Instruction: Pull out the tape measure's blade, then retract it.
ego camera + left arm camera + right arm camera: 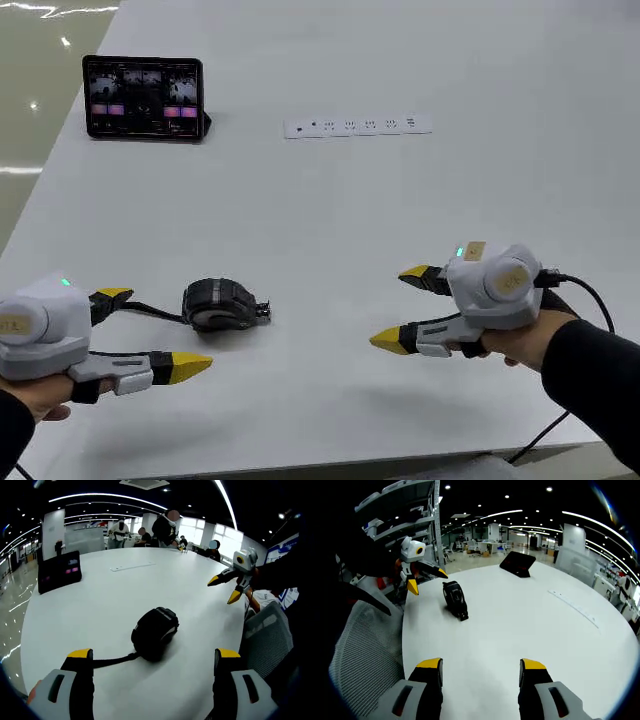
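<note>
While the tape measure [222,305] lies on the desk [330,220] with its blade tip [262,312] facing the right tool [392,307] and its strap [155,311] running toward the left tool [155,330], the left tool is nearer, just beside it; both tools are spread and empty.

The tape measure [222,304] lies on the worktop [330,220] toward its near left, just to the right of the left hand-held gripper [160,330], and its strap [150,309] trails left toward that gripper's farther jaw. The right hand-held gripper [392,307] is over the near right of the worktop, well apart from the tape measure. At the far side a tablet [145,97] stands on the left, with a power strip [358,126] lying to its right, near the middle.
</note>
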`<state>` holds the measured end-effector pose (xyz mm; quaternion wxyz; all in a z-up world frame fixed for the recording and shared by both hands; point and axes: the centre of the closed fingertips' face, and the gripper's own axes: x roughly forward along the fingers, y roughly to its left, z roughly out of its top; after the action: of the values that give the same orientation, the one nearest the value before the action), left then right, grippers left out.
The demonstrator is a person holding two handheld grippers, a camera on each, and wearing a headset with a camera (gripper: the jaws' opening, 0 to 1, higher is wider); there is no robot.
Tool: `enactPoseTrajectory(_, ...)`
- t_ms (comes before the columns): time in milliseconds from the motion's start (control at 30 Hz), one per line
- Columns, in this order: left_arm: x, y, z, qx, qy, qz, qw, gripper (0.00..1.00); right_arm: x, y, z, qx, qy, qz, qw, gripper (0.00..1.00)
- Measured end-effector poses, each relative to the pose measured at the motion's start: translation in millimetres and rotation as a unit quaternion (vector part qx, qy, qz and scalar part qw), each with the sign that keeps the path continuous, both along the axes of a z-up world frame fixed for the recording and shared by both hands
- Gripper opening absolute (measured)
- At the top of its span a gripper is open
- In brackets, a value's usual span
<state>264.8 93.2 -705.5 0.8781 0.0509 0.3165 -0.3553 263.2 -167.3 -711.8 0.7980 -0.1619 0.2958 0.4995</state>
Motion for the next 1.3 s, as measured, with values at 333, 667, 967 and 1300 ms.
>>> enactPoseTrajectory(333,-5.8,25.2,0.0,0.013,-0.001,-0.003,0.9999,0.99,-6.4,-40.9,3.6,0.005,0.004,-0.036,0.9993,0.76)
enactPoseTrajectory(667,-7.8,42.4,5.4,0.020,-0.002,0.005,0.9998,0.99,-13.5,-84.4,2.7,0.002,0.007,-0.081,0.9967,0.94)
enactPoseTrajectory(967,-8.5,59.8,5.9,0.030,0.003,0.017,0.9994,0.99,-25.3,-116.3,5.2,-0.011,0.008,-0.102,0.9947,0.99)
enactPoseTrajectory(1300,-12.8,70.3,7.8,0.043,0.004,0.017,0.9989,0.99,-30.9,-134.1,10.6,-0.006,0.010,-0.114,0.9935,0.99)
